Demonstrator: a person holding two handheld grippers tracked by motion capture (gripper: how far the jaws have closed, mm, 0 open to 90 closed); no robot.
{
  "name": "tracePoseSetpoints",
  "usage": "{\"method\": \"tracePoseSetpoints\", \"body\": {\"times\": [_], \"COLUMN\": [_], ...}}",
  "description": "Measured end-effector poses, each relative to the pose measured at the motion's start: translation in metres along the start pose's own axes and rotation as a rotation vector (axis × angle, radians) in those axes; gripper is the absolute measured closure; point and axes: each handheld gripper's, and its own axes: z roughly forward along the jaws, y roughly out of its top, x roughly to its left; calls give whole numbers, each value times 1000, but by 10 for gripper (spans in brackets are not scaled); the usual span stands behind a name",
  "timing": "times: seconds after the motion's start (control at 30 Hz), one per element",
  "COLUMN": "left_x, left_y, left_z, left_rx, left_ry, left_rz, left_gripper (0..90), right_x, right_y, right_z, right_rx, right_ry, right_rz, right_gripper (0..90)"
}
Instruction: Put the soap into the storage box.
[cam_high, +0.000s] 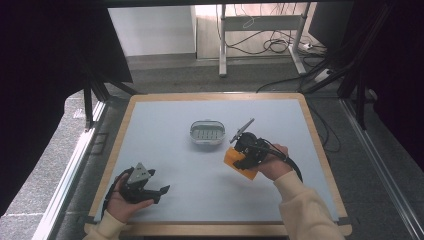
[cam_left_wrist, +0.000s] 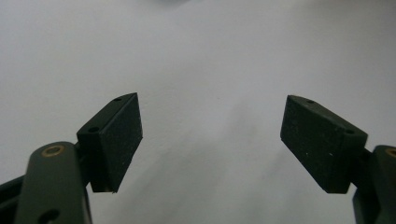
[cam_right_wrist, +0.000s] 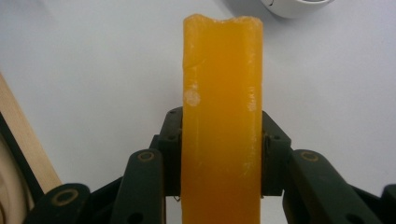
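Note:
An orange bar of soap (cam_right_wrist: 222, 121) stands edge-on between the jaws of my right gripper (cam_right_wrist: 222, 158), which is shut on it. From above, the soap bar (cam_high: 234, 159) hangs just over the table, right of centre, under the right gripper (cam_high: 245, 155). A white oval soap dish (cam_high: 207, 133) with a slotted floor sits at mid-table, a little up and left of the soap; its rim (cam_right_wrist: 289, 7) peeks in at the top of the right gripper view. My left gripper (cam_high: 162, 192) rests near the front left, open, with bare table between its pads (cam_left_wrist: 119, 140).
The pale grey table top (cam_high: 170, 150) has a wooden rim (cam_high: 320, 150). Beyond its far edge, a desk frame and loose cables (cam_high: 270, 45) stand on the floor. A dark curtain (cam_high: 50, 60) hangs at the left.

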Motion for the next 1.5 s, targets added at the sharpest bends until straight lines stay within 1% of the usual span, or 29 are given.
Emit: {"method": "tracePoseSetpoints", "body": {"times": [0.23,0.37,0.5,0.63,0.77,0.87,1.17,1.5], "left_x": [1,1,0,1,1,0,1,1], "left_y": [0,0,0,0,0,0,0,1], "left_z": [-1,-1,0,0,0,0,0,-2], "left_rx": [-2,-2,-4,-4,-3,-4,-5,-12], "left_ry": [1,0,1,0,-2,-4,-5,-2], "left_rz": [-7,-4,0,0,-2,-4,-7,-8], "left_gripper": [204,204,205,205,205,205,204,205], "right_x": [-4,-6,-11,-14,-17,-20,-28,-34], "right_y": [5,8,13,16,20,23,30,42], "right_z": [-3,-4,-4,-4,-3,-3,-3,0], "right_rx": [-6,-7,-10,-5,-2,8,8,9], "right_ry": [0,-1,16,11,6,14,14,19], "right_rz": [-6,-8,-1,1,-6,-16,-16,-44], "right_gripper": [614,615,615,615,615,615,615,615]}}
